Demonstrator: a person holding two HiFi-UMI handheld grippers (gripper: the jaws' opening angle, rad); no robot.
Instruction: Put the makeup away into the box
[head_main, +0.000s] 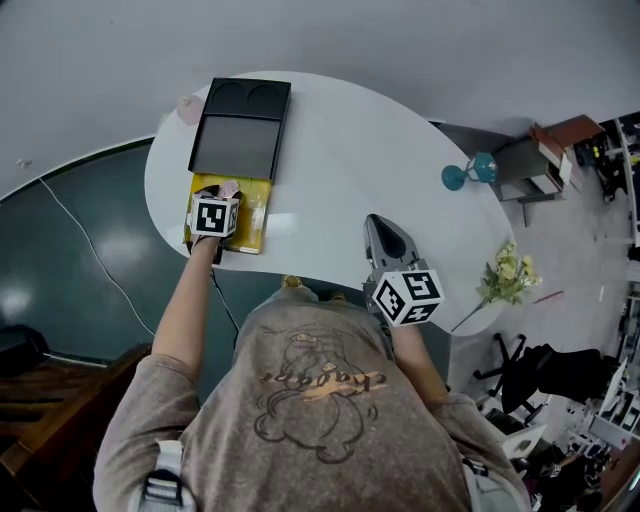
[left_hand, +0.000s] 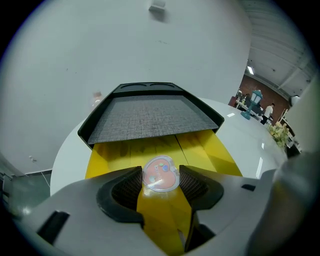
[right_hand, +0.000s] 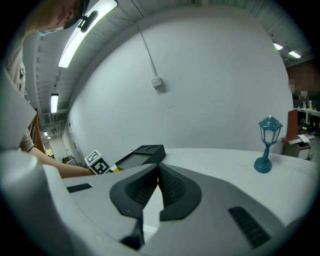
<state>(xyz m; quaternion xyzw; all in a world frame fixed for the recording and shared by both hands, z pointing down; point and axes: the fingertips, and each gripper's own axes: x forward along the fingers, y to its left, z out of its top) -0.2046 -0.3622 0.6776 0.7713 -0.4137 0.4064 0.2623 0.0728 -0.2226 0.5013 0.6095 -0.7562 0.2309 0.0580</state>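
makeup (left_hand: 161, 174), pink heart-shaped compact with clear lid, pinched between pads of left gripper (left_hand: 160, 184), over near part of open yellow box (left_hand: 212, 150); cannot tell if it touches box floor. black lid (left_hand: 150, 117) lies over far part of box. box sits at left end of white table (head_main: 340, 150). right gripper (right_hand: 156, 175) over table's near edge, well apart from box, jaws pressed together, nothing between them. teal lamp (right_hand: 268, 145) stands upright on table's far right.

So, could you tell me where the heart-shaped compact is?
Left gripper view: the heart-shaped compact sits gripped in the left claw, above the yellow box, near its black lid.
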